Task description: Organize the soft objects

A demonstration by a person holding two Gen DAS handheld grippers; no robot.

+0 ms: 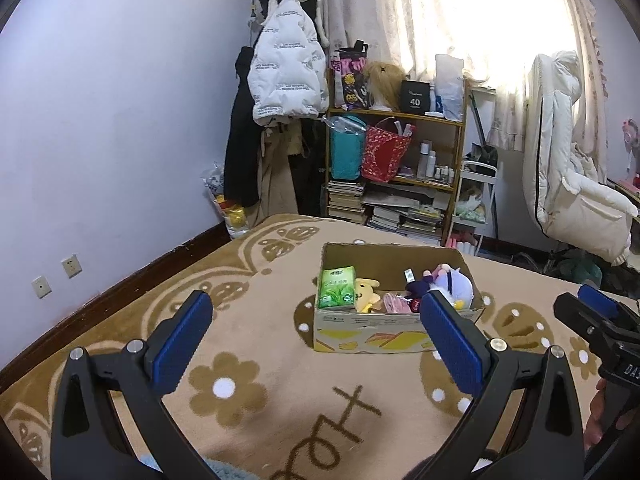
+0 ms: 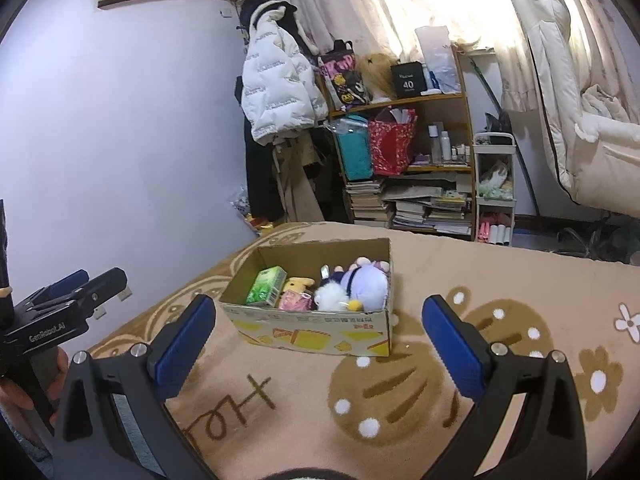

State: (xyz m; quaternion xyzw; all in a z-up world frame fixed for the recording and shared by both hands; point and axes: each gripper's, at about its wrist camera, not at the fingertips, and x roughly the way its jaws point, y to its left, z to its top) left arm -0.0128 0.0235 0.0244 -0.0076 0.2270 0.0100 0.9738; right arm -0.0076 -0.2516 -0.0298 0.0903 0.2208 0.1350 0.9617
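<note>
A cardboard box (image 1: 362,326) (image 2: 320,330) stands on the tan flowered blanket (image 1: 280,380) (image 2: 440,272). Inside lie a green tissue pack (image 1: 337,289) (image 2: 267,286), a yellow plush (image 1: 366,294) (image 2: 298,283), a pink item (image 1: 394,303) (image 2: 295,302) and a purple and white plush (image 1: 454,285) (image 2: 366,285). My left gripper (image 1: 320,344) is open and empty, in front of the box. My right gripper (image 2: 320,344) is open and empty, also short of the box. Each gripper shows at the edge of the other's view, the right one (image 1: 600,320) and the left one (image 2: 68,300).
A wooden shelf (image 1: 400,160) (image 2: 404,152) with bags, books and bottles stands past the bed. Coats (image 1: 286,68) (image 2: 276,88) hang left of it. A white padded chair (image 1: 568,152) (image 2: 580,100) is at the right. The wall runs along the bed's left side.
</note>
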